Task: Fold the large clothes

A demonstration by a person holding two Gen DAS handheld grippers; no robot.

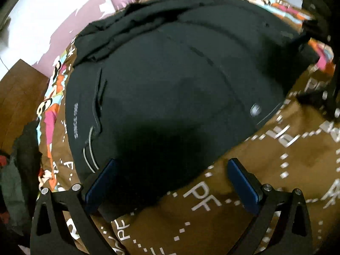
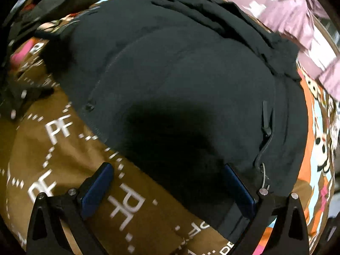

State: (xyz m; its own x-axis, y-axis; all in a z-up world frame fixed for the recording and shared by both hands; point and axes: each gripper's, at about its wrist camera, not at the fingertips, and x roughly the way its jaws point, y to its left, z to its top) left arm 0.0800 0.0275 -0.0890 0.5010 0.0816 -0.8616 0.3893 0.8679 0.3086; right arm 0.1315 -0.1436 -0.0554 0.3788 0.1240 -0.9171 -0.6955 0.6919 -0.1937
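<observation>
1. A black jacket (image 1: 170, 89) lay spread on a brown printed quilt (image 1: 276, 159) covering the bed, with a bunched part, perhaps a hood or sleeve, heaped at its far end.
2. The left gripper (image 1: 172, 182) hovered over the near hem, its blue pads spread wide and holding nothing; one pad stood over the fabric, the other over the quilt.
3. The right gripper (image 2: 167, 187) was likewise wide apart and empty, straddling the jacket (image 2: 180, 80) edge near a zipper pull (image 2: 265, 116).
4. The jacket looked partly folded at most: layers overlapped along a curved seam, but the bundle remained broad and loose.
5. Judging from this, further folds and a tidy-up of the far heap were probably left.
6. Other dark clothes (image 2: 59, 6) sat beyond the quilt.
</observation>
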